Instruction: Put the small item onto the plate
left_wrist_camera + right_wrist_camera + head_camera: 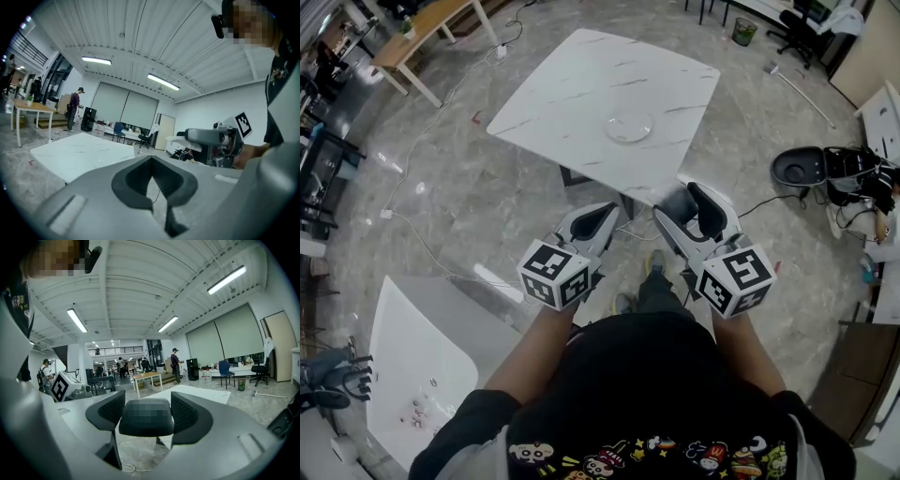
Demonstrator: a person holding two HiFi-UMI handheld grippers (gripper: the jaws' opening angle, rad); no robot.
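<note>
Black shirt (647, 375) seen at 6 o'clock. Right claw (690, 208) clamped on dark small item (677, 201); left claw (596, 221) closed, empty. Clear plate (628, 127) seen at 12 o'clock on white bench (572, 84), bare, well apart from claws. Pickup judged done; carry and placement left.

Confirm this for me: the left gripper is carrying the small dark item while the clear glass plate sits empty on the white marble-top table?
Wrong gripper. The right gripper view shows the small dark item clamped in the right gripper; the left gripper is shut on nothing. The clear glass plate does sit empty on the white marble-top table.
</note>
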